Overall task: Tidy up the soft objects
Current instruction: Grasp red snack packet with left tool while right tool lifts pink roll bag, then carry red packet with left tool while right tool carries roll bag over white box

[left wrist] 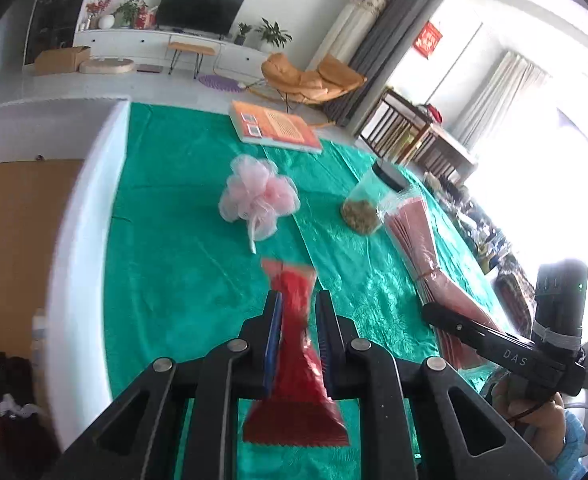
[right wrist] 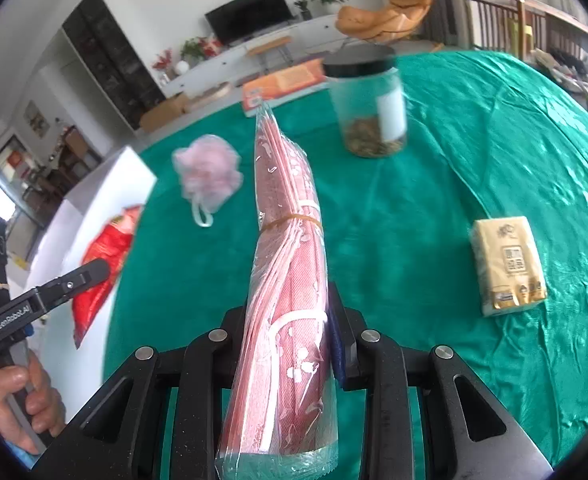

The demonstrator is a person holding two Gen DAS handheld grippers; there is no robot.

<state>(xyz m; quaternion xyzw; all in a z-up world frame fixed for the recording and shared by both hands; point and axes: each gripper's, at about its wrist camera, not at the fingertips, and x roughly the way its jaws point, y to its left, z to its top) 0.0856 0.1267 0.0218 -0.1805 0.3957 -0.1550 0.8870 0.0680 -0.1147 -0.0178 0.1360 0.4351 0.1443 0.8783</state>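
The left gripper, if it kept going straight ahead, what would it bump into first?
Probably the pink bath pouf on the green cloth. The left gripper, shut on a red packet, points at it, though depth is hard to judge.

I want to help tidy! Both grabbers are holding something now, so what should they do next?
Probably carry the red packet in the left gripper over to the white box beside it, since both grippers are already shut on soft things; the right gripper holds the pink bundle.

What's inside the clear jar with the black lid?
The jar holds a shallow layer of brownish-green bits at the bottom; above that it looks empty. A white label hides part of the inside.
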